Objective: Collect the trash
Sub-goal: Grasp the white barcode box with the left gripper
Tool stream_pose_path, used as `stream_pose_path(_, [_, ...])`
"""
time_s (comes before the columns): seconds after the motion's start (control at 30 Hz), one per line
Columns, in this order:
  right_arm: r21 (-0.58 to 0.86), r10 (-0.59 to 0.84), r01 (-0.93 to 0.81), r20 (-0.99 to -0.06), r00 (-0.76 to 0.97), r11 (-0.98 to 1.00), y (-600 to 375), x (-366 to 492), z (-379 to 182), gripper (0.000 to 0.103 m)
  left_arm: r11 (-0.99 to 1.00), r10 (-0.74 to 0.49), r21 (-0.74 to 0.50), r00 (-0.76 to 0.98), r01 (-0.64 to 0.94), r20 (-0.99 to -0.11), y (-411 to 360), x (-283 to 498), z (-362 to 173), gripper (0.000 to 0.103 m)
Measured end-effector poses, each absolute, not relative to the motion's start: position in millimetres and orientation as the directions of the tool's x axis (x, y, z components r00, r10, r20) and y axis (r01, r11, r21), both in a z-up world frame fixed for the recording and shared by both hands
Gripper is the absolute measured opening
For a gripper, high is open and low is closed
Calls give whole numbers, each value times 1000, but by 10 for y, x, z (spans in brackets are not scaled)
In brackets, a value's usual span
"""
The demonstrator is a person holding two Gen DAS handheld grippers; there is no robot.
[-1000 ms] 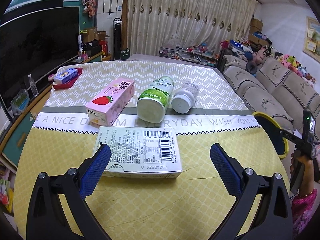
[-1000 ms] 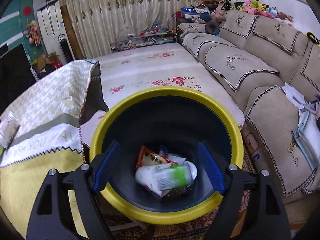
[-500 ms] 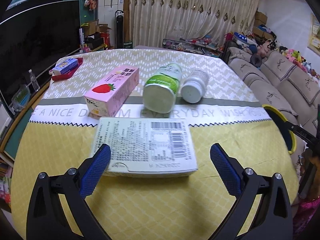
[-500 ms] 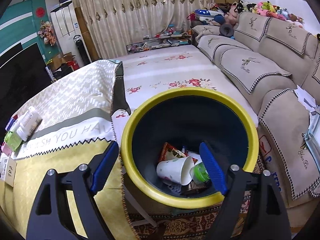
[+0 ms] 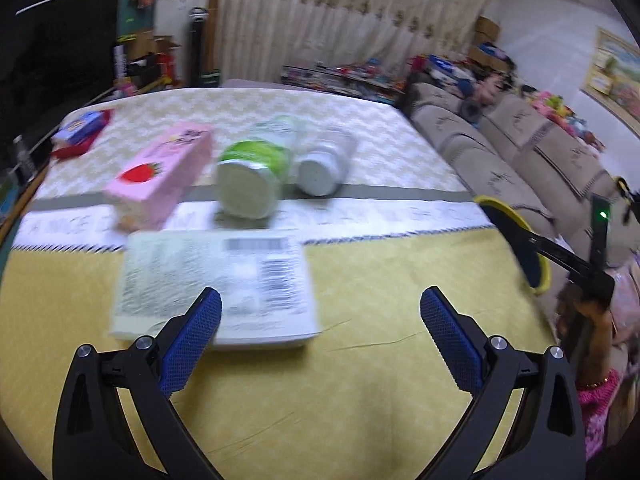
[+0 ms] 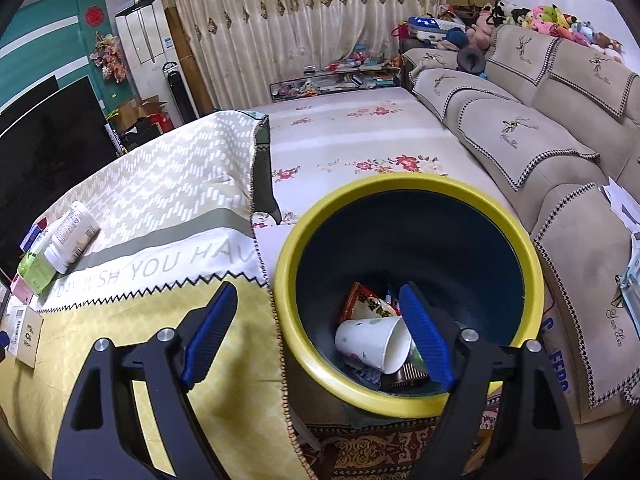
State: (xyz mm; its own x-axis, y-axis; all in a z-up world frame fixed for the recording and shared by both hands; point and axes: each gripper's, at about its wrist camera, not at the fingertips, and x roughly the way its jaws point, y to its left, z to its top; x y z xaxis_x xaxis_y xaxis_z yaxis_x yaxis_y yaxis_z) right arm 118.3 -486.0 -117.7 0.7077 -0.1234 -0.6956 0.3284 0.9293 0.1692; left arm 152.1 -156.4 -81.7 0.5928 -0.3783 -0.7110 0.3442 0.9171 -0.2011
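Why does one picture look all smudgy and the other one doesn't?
Left wrist view: motion blur smears the flat white box, the pink carton and its lettering. Right wrist view: sharp, the paper cup in the yellow-rimmed bin crisp; fisheye bends both.

We are in a home living room: a beige sofa (image 6: 520,128) along the right with soft toys (image 6: 552,16) on its back, long curtains (image 6: 288,28) at top centre, a dark television (image 6: 48,136) at left.
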Motion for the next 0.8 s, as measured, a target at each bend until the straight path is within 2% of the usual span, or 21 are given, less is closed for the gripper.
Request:
stream_pose_path(0.33, [183, -110, 318, -688, 717, 930, -4860, 1165, -1133, 79, 911, -381, -168, 608, 378, -696, -1896, 2025, -792, 98])
stream_pose_path(0.6, [200, -103, 327, -692, 715, 923, -4945, 1156, -1161, 79, 896, -388, -177, 524, 407, -758, -2099, 2323, -913, 98])
stream_pose_path(0.8, [207, -94, 320, -691, 717, 925, -4975, 1130, -1175, 79, 877, -409, -183, 489, 444, -770, -2072, 2120, -952, 98])
